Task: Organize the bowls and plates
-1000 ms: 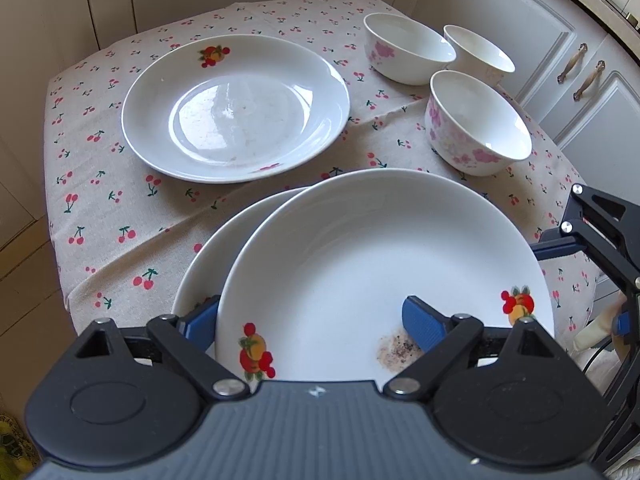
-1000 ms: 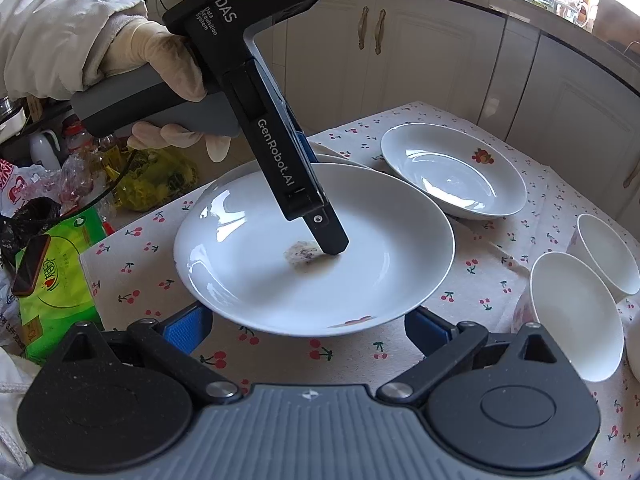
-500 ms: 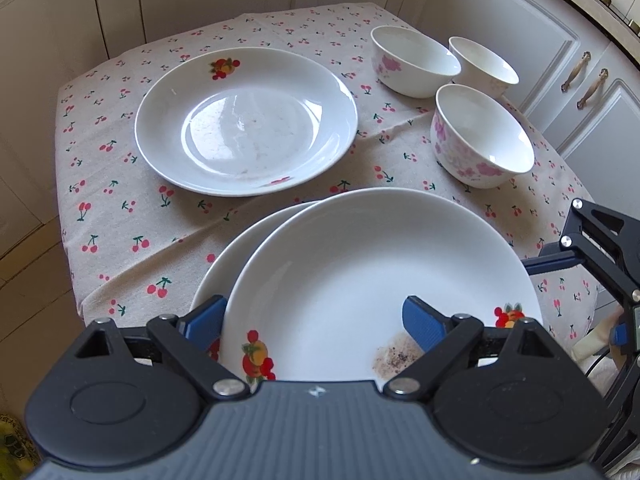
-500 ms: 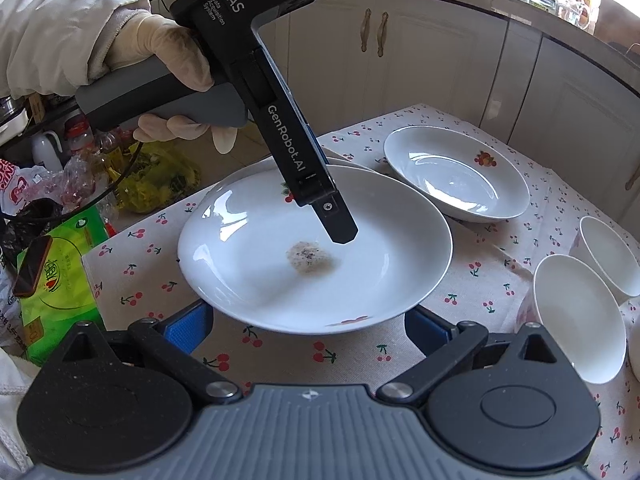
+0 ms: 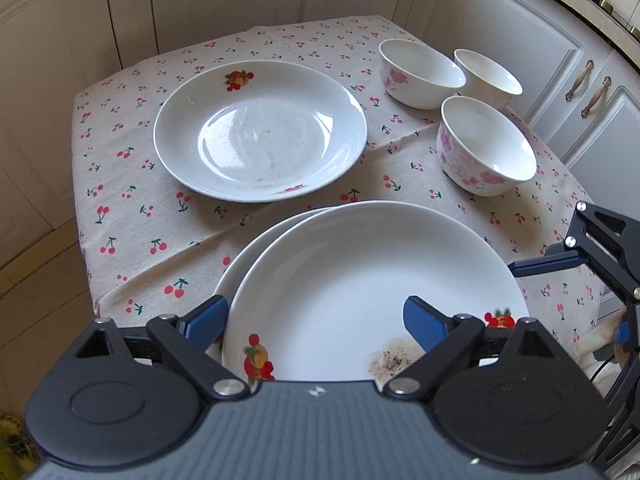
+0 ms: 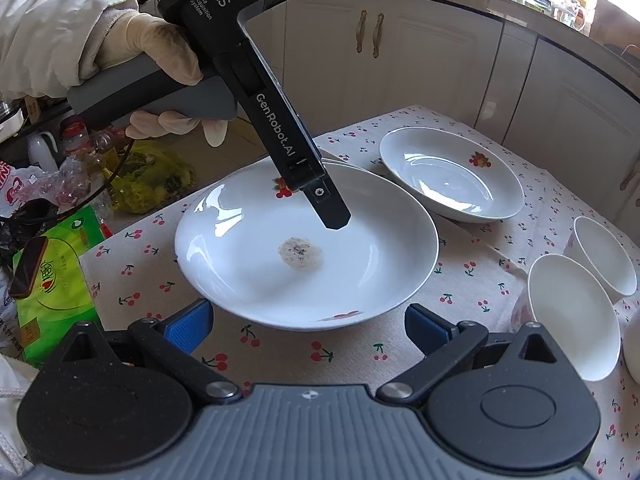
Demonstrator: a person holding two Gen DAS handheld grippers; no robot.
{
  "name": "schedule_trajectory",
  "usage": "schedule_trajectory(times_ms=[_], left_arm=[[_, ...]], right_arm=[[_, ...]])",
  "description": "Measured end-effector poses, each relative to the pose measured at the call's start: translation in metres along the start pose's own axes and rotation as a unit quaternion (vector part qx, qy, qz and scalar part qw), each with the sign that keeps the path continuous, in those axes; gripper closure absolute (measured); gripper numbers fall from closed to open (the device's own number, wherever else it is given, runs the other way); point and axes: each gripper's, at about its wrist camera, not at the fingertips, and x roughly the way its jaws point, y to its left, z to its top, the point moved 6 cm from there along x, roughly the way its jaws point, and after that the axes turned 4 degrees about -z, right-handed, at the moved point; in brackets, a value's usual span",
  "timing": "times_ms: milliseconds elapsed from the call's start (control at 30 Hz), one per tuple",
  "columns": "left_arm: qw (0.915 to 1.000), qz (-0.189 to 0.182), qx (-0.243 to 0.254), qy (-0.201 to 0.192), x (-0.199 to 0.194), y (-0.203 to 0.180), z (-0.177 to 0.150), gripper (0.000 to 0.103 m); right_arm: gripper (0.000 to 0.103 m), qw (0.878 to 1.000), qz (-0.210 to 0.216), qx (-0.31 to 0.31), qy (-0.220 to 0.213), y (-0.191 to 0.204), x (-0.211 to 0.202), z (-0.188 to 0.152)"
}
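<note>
The left claw (image 5: pixel 316 318) is hanging open over the top plate (image 5: pixel 360 288), its blue pads either side of the near rim, gripping nothing. That plate, carrying a speckled stain (image 6: pixel 300 255), is sitting on a second plate (image 5: pixel 244 268) at the bench's (image 5: pixel 132 216) near edge. A third plate (image 5: pixel 260 132) is lying towards the far-left corner. Three bowls (image 5: pixel 486 146) are clustering along the right edge. The right claw (image 6: pixel 306 330) is also standing open, empty, beside the stack.

Lower plate (image 5: pixel 256 252) — mostly hidden.
</note>
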Motion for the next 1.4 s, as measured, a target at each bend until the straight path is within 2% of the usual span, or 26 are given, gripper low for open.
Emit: schedule_trajectory(times_ms=[300,500,667,867,1167,1400], left_arm=[[0.9994,0.009,-0.006,-0.032,-0.014,0.004,0.000,0.009],[0.9956,0.015,-0.002,-0.092,-0.038,-0.008,-0.004,0.009],[0.9879,0.011,-0.002,-0.154,-0.061,-0.021,-0.014,0.007],[0.9812,0.026,0.009,-0.191,-0.075,-0.030,-0.026,0.007],[0.9794,0.035,0.015,-0.198,-0.075,-0.030,-0.039,0.007],[0.9794,0.045,0.007,-0.197,-0.075,-0.021,-0.035,0.007]], right_arm=[[0.000,1.000,-0.016,0.015,-0.004,-0.005,-0.007,0.000],[0.000,0.999,-0.046,0.025,-0.004,-0.007,-0.014,-0.002],[0.000,0.996,-0.063,0.062,-0.012,-0.017,-0.023,-0.003],[0.000,0.991,-0.081,0.101,-0.029,-0.025,-0.036,-0.003],[0.000,0.987,-0.106,0.116,-0.043,-0.032,-0.050,0.003],[0.000,0.986,-0.117,0.108,-0.045,-0.042,-0.048,0.015]])
